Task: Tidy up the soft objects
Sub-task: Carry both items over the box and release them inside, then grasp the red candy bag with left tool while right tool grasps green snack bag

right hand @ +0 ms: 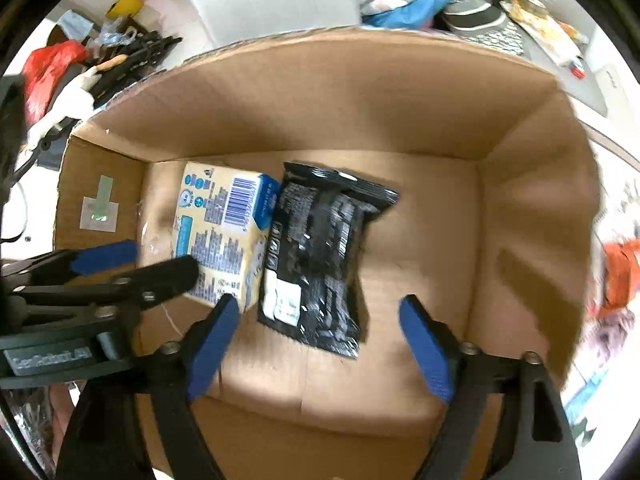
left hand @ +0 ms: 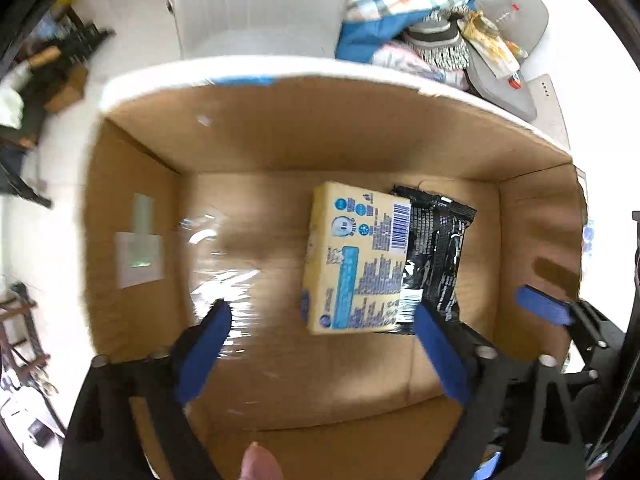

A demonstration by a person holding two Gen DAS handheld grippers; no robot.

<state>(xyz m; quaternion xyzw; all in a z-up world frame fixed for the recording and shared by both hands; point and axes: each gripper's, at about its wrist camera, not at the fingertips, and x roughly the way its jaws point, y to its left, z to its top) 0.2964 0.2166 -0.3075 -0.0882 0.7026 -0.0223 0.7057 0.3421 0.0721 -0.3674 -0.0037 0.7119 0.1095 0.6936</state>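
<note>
An open cardboard box point(left hand: 320, 128) point(right hand: 320, 100) fills both views from above. Inside it, a yellow pack with blue print point(left hand: 352, 256) point(right hand: 224, 232) sits beside a black pack point(left hand: 436, 248) point(right hand: 320, 256), the two overlapping at one edge. My left gripper point(left hand: 320, 312) hangs open above the yellow pack, its blue pads wide apart and touching nothing. Over the black pack my right gripper point(right hand: 318, 302) is open too, with nothing gripped. One blue finger of each gripper also shows in the other's view.
A pile of checked and blue clothes point(left hand: 400, 0) and a grey cap point(left hand: 508, 12) lie beyond the box's far wall. A white cabinet point(left hand: 256, 0) stands behind. Dark clutter and a red bag point(right hand: 48, 64) are to the left, orange cloth point(right hand: 620, 272) to the right.
</note>
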